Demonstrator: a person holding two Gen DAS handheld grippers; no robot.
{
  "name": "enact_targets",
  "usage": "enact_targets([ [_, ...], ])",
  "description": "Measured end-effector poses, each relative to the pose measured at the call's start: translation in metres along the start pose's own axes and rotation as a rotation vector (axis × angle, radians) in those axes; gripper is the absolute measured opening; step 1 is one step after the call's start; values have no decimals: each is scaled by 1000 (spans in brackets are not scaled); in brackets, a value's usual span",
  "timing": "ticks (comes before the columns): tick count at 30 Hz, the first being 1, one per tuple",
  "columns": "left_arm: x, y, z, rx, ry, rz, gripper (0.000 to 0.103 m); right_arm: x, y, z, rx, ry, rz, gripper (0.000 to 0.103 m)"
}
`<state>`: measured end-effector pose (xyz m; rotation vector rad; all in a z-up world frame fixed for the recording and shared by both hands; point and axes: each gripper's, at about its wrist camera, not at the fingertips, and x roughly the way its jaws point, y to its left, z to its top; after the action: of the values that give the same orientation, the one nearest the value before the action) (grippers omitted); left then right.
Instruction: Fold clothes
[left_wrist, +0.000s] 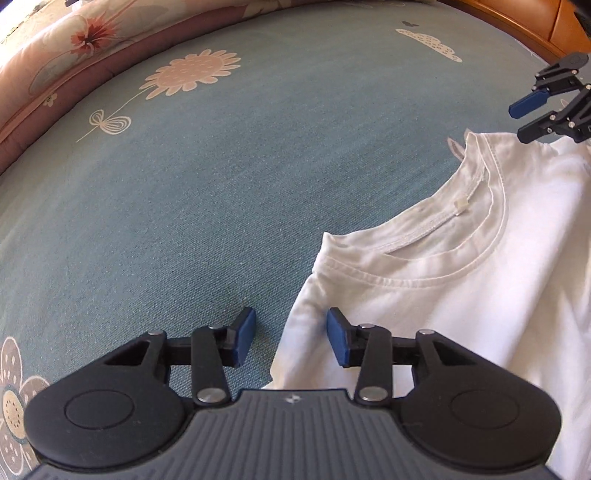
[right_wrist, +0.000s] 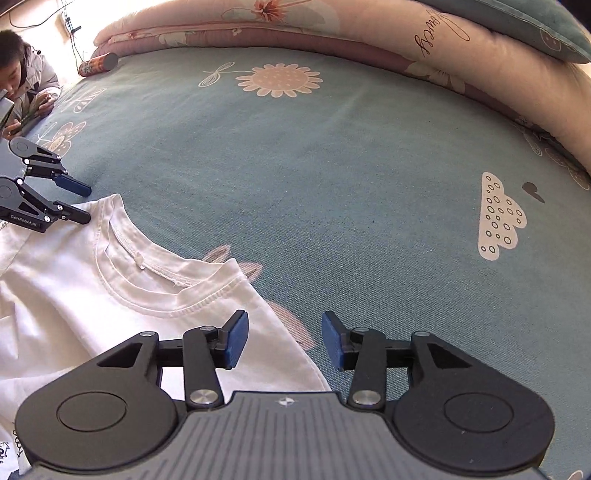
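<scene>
A white T-shirt (left_wrist: 461, 295) lies flat on the blue flowered bedsheet (left_wrist: 221, 184), collar facing up. My left gripper (left_wrist: 291, 338) is open and straddles the shirt's shoulder edge, one pad over the sheet and the other over the cloth. In the right wrist view the same T-shirt (right_wrist: 74, 295) fills the lower left. My right gripper (right_wrist: 284, 339) is open over the opposite shoulder edge, holding nothing. Each gripper shows in the other's view: the right gripper (left_wrist: 522, 122) by the far shoulder, the left gripper (right_wrist: 86, 204) likewise, both open.
A rolled pink floral quilt (right_wrist: 406, 40) and a blue pillow (right_wrist: 535, 33) border the bed's far side. A cylindrical can (right_wrist: 98, 63) lies near the corner. A person (right_wrist: 26, 74) sits beyond the bed's edge. Wooden furniture (left_wrist: 535, 26) is behind.
</scene>
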<state>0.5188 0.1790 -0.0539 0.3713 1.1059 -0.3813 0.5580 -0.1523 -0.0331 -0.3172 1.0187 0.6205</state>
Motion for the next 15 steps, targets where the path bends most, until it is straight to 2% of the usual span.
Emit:
enact_targets([
  [3,2,-8,5,70,19,5,38,9,2,0,-26,15,9,49],
  [5,2,-14,6,99,27,5,29,15,8,-1,-82,43,10,49],
  [9,1,-24,6,83,37,8,5,22,16,1,-164,102,24,50],
  [10,0,-26,6,77,39,8,2,21,17,1,-170,114,31,46],
  [12,-3,-30,6,79,26,31,1,19,19,2,-184,131,48,24],
  [13,-6,-31,7,82,11,49,1,17,21,2,-194,134,50,5],
  [15,-14,-31,9,88,-19,84,1,12,27,2,-227,117,15,5],
])
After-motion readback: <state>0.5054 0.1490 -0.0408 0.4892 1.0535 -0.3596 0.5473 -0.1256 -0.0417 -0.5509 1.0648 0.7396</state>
